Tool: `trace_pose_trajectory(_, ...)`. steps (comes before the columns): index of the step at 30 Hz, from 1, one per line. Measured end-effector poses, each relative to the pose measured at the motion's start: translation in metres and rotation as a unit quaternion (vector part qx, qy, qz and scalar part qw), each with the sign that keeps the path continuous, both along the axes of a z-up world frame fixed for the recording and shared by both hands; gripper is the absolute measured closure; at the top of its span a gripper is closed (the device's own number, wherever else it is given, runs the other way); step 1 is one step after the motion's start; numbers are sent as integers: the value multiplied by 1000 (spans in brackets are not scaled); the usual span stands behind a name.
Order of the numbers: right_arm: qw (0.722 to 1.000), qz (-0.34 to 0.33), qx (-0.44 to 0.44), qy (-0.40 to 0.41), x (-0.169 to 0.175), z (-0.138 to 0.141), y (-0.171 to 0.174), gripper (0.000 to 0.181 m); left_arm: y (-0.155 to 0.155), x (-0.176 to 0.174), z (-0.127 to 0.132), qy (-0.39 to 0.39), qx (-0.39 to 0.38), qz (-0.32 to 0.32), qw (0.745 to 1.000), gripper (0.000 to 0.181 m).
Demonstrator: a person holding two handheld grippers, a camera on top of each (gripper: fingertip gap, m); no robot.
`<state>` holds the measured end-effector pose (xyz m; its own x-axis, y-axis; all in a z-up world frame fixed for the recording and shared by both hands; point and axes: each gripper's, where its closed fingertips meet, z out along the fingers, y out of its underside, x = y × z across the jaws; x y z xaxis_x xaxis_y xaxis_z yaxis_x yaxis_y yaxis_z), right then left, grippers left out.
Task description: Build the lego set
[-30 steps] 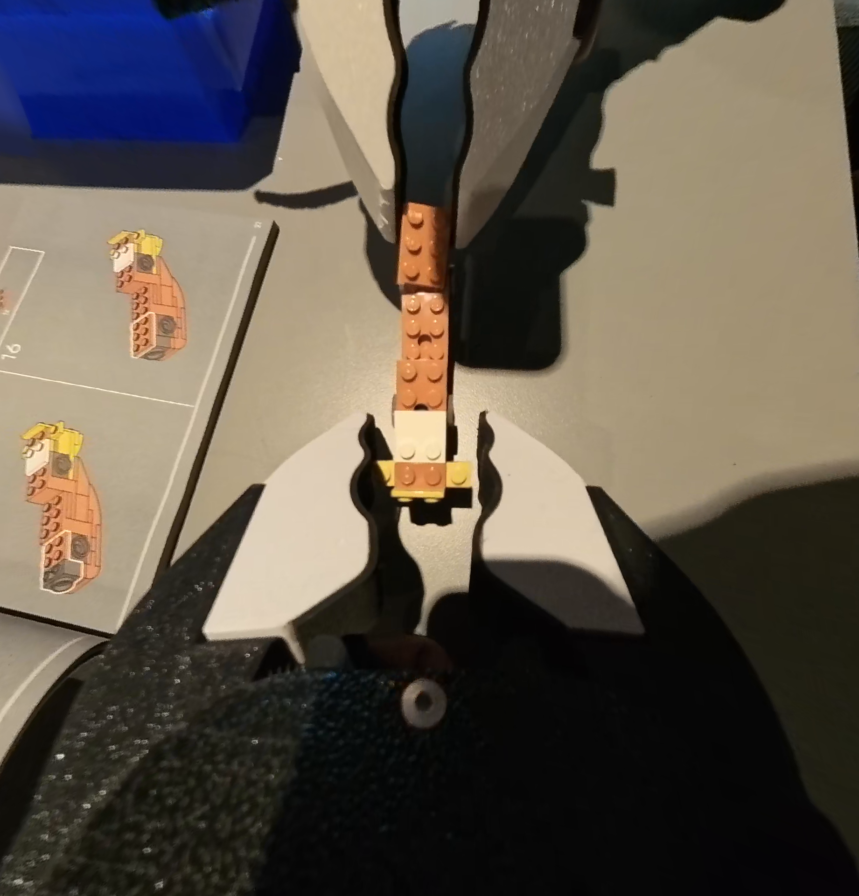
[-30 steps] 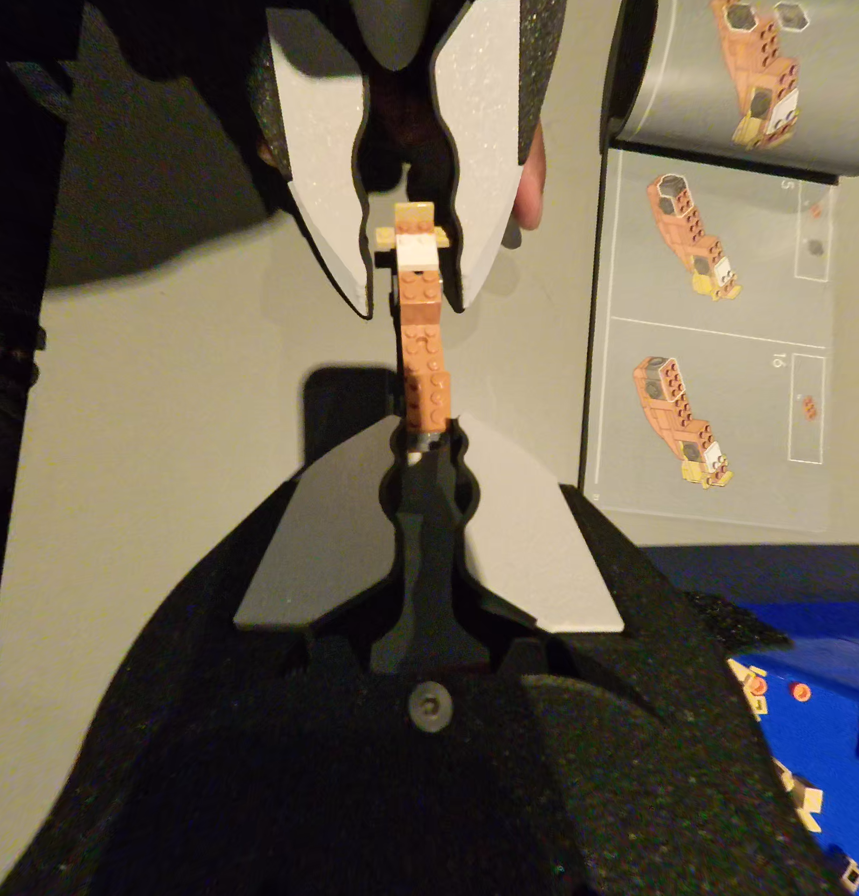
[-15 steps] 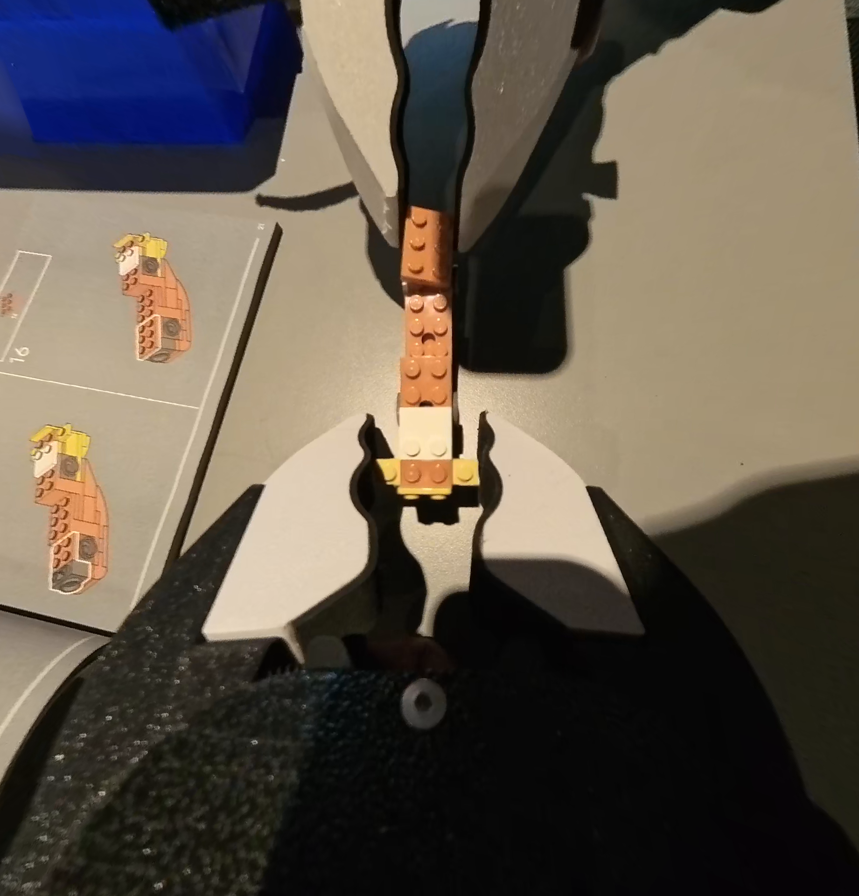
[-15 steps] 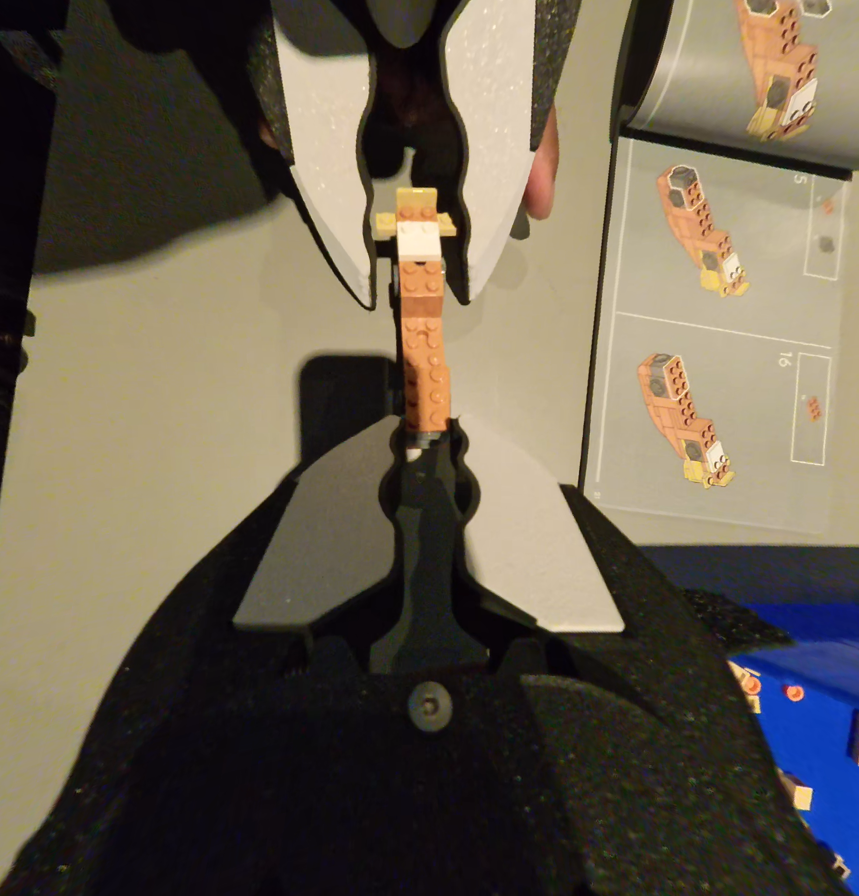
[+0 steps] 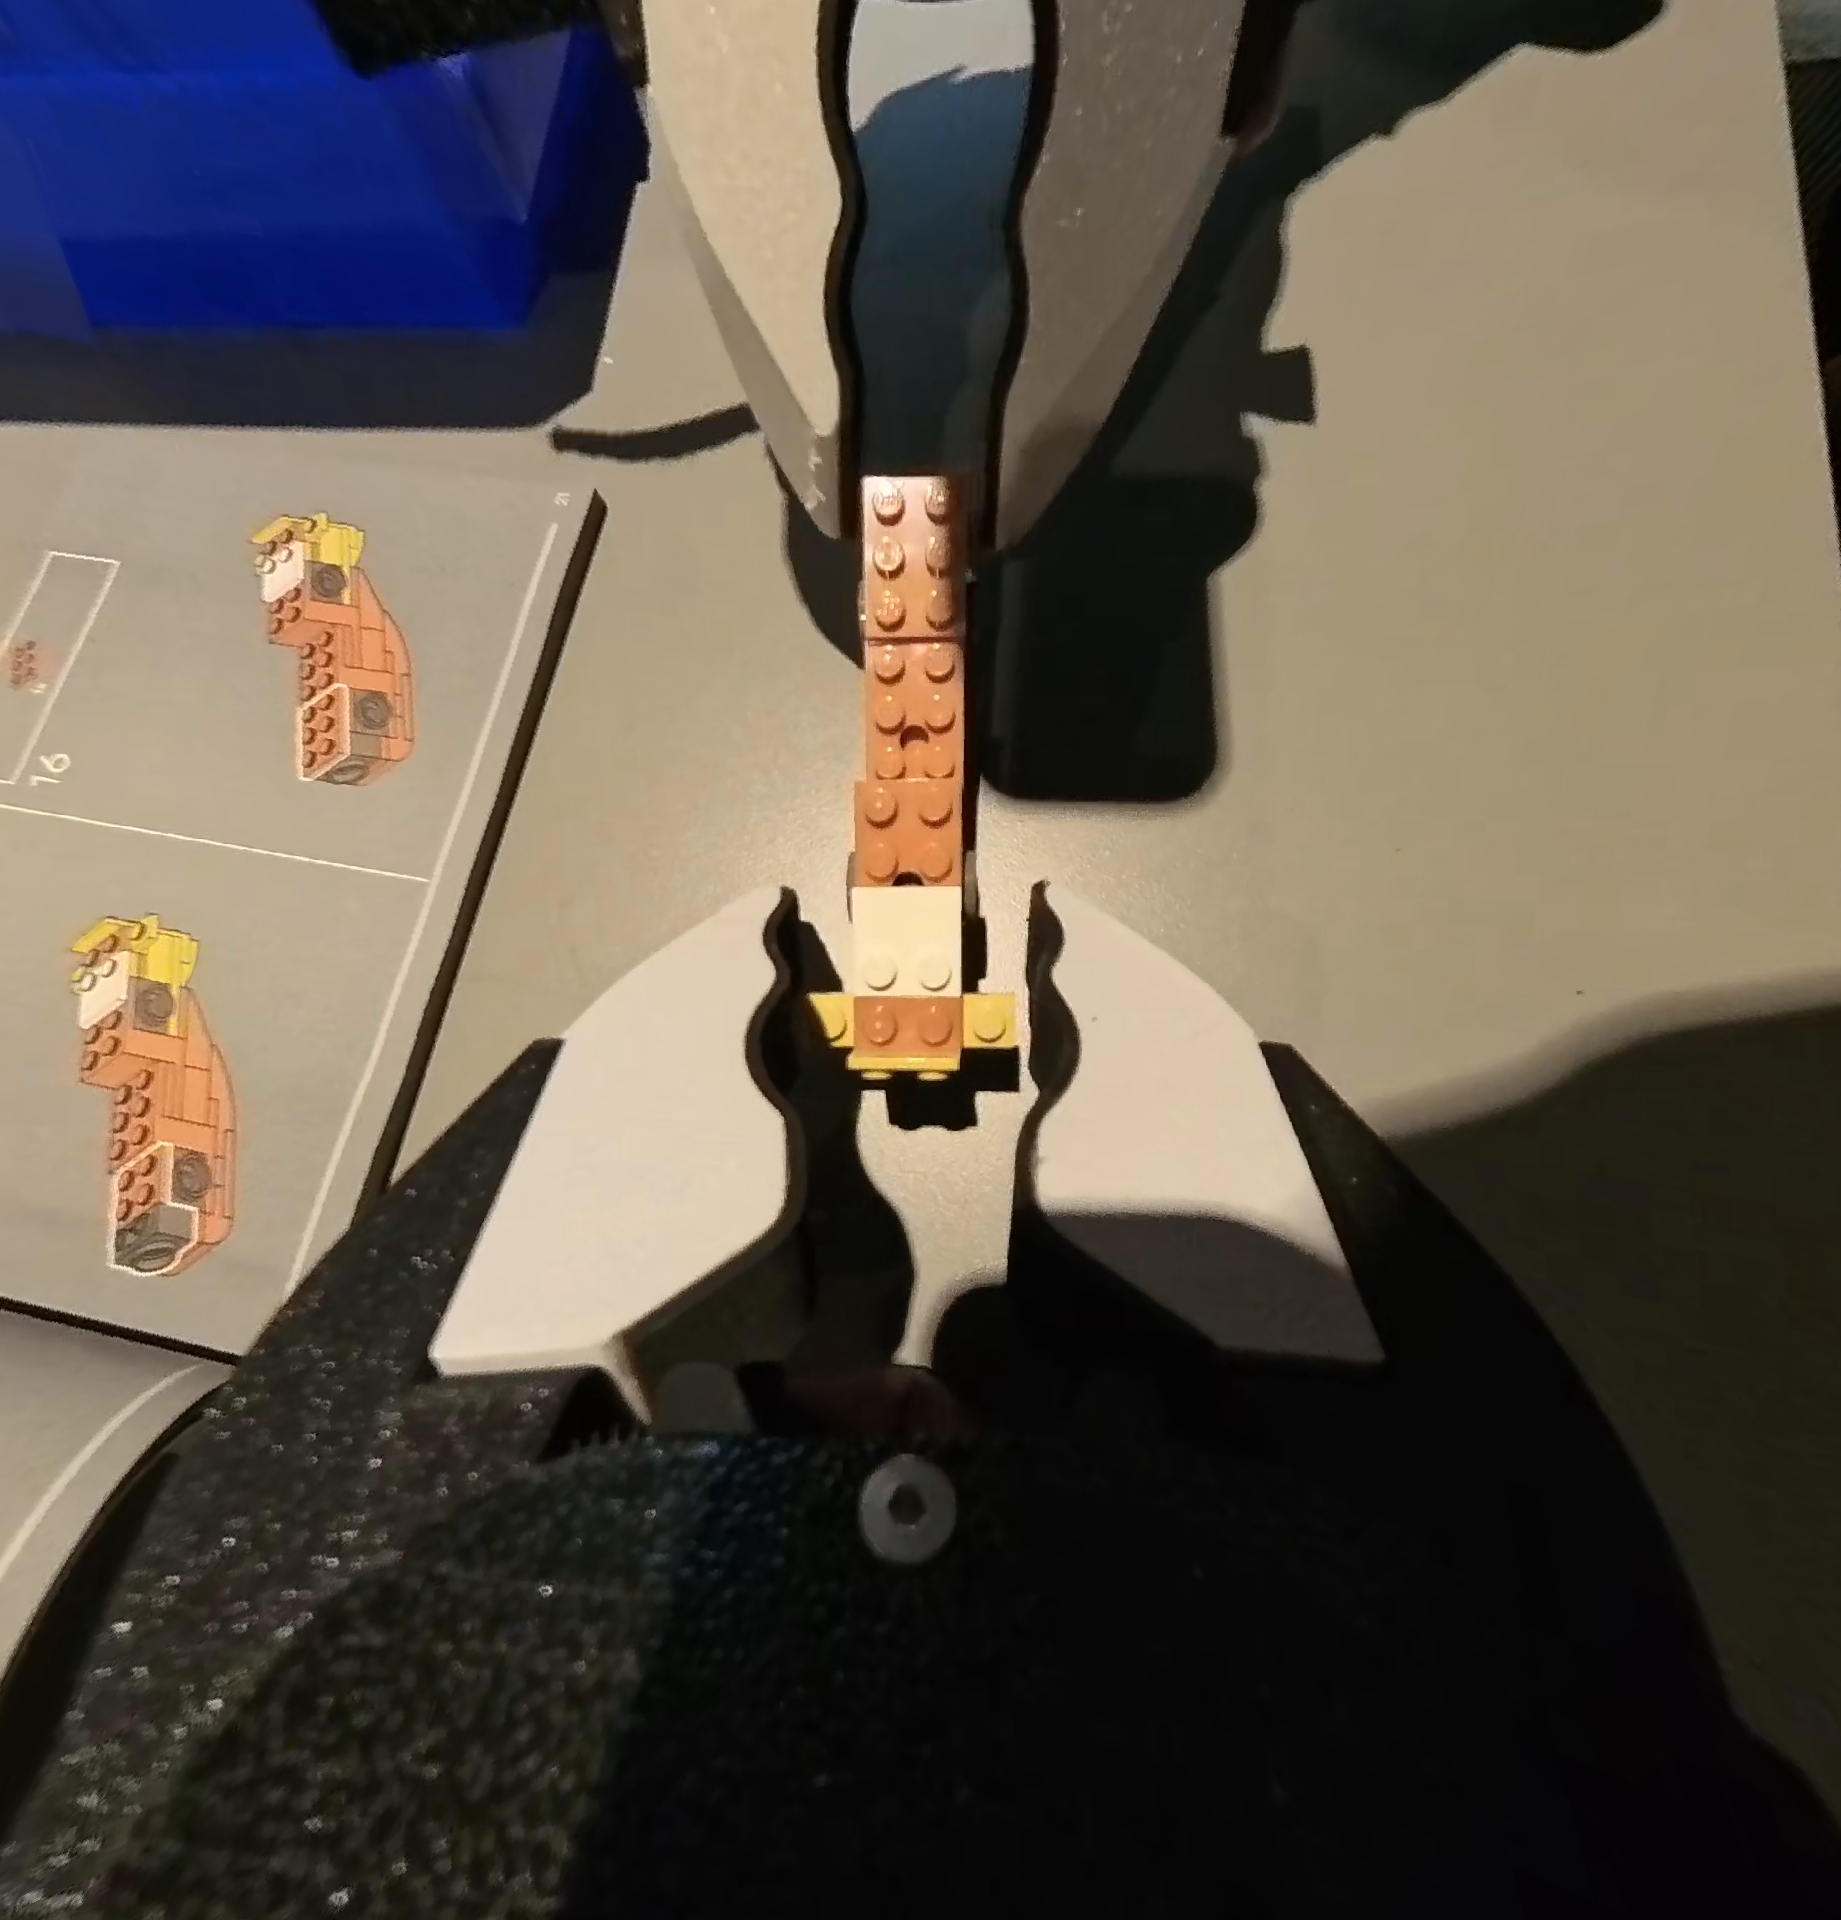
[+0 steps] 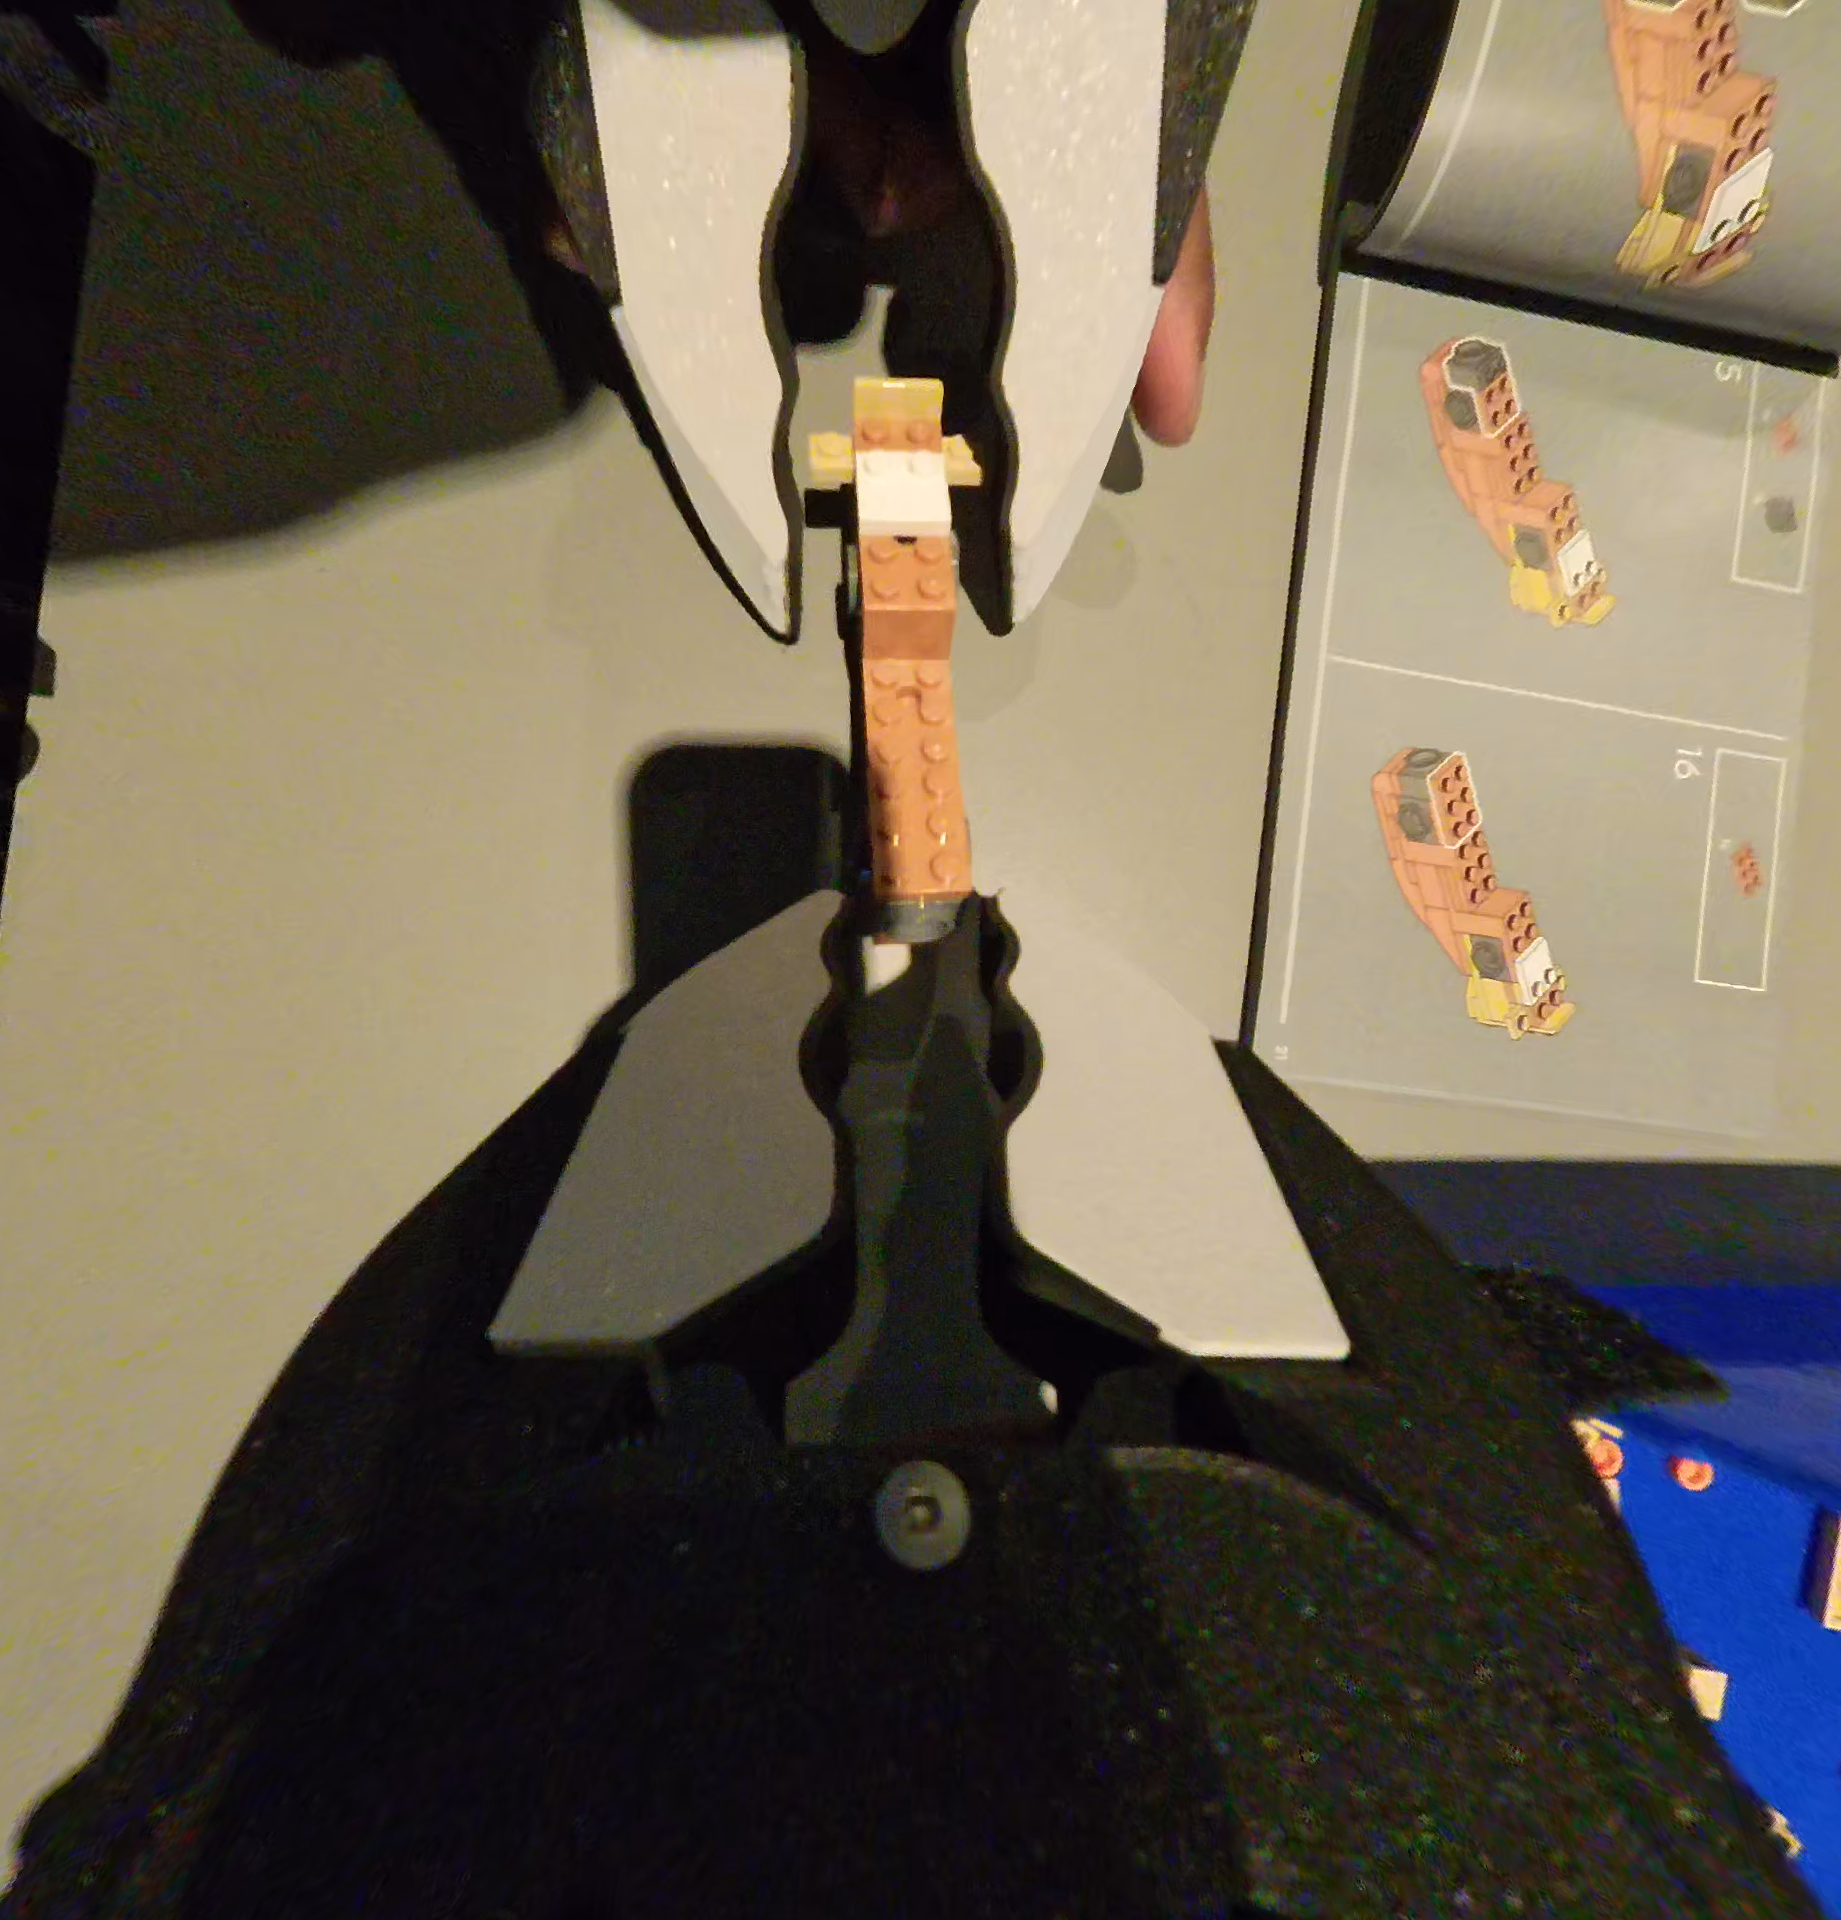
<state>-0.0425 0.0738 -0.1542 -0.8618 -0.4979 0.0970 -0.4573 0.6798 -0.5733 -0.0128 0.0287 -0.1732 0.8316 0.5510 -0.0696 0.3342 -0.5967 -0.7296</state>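
A long lego model of brown bricks, with a white brick and a yellow plate at one end, spans between my two grippers just over the grey table. My left gripper is shut on the white and yellow end. My right gripper is shut on the far brown end. In the right wrist view the model runs from my right gripper, where a grey piece sits between the tips, up to my left gripper.
An open instruction booklet lies on the table beside the model and also shows in the right wrist view. A blue bin holds several loose pieces; it also shows in the left wrist view. A person's finger shows behind the left gripper. Across from one pair of fingers to the other is roughly 6 cm.
The brown piece at the right gripper's end was slightly crooked and now lies in line with the rest of the model. Both grippers have shifted only a little.
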Motion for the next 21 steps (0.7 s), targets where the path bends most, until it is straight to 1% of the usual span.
trace_pose_trajectory(3,1000,-10,0,-7,-1,0,2,152,0,0,0,3,-2,-1,1000,140)
trace_pose_trajectory(5,999,-30,-3,-28,-2,2,5,148,0,0,0,9,-8,-3,1000,139)
trace_pose_trajectory(8,992,-78,-17,-99,0,9,9,142,0,1,5,23,-16,-5,1000,139)
trace_pose_trajectory(11,970,-152,-19,-189,2,14,14,140,1,2,13,31,-18,-6,999,139)
trace_pose_trajectory(13,956,-189,-20,-224,3,13,17,139,4,2,18,26,-7,-13,1000,139)
trace_pose_trajectory(16,951,-211,-16,-226,4,8,23,139,7,-3,21,12,11,-7,1000,141)
trace_pose_trajectory(21,947,-226,-10,-229,10,3,26,140,7,-8,12,-4,-27,-5,1000,144)
